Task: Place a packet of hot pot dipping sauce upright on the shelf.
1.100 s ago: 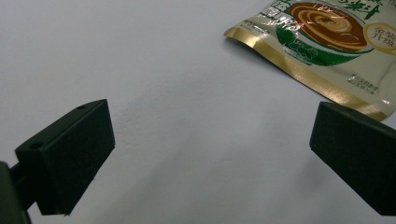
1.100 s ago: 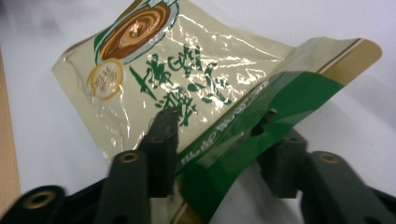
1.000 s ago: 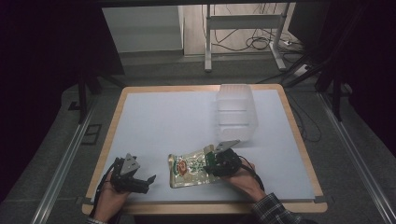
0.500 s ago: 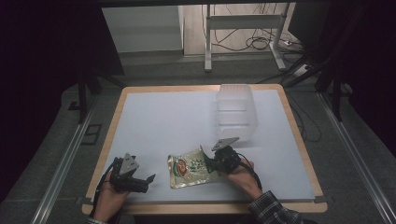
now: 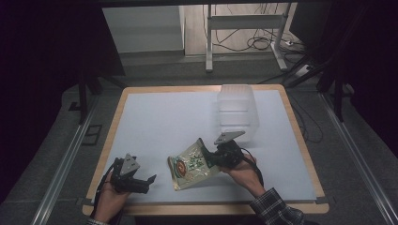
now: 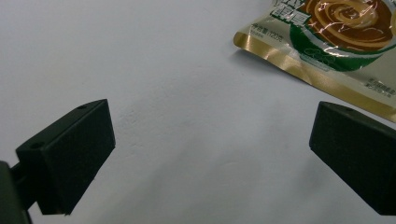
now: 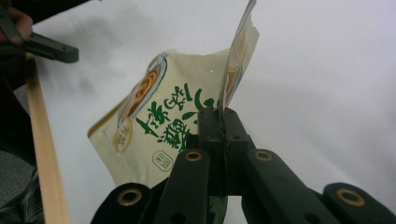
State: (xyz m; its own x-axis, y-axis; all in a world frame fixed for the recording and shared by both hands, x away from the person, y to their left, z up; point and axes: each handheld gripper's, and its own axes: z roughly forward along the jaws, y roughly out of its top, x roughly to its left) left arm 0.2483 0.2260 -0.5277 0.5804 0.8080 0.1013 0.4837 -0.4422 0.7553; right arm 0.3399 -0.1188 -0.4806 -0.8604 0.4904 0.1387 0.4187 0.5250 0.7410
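The noodle packet [image 5: 190,166] has risen at one edge – my right gripper [image 5: 205,157] clenches only its thin edge, so it may slip; my left gripper [image 5: 146,183] waits open.

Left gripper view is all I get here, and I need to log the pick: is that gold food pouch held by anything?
Observer: Yes. The right gripper is shut on the pouch's edge.
Operator: Is the pouch flat on the table?
Observer: No. In the high view its gripped side is raised and the other end is low, near the table.
Operator: Anything else on the table?
Observer: A clear plastic container stands beyond the right gripper.
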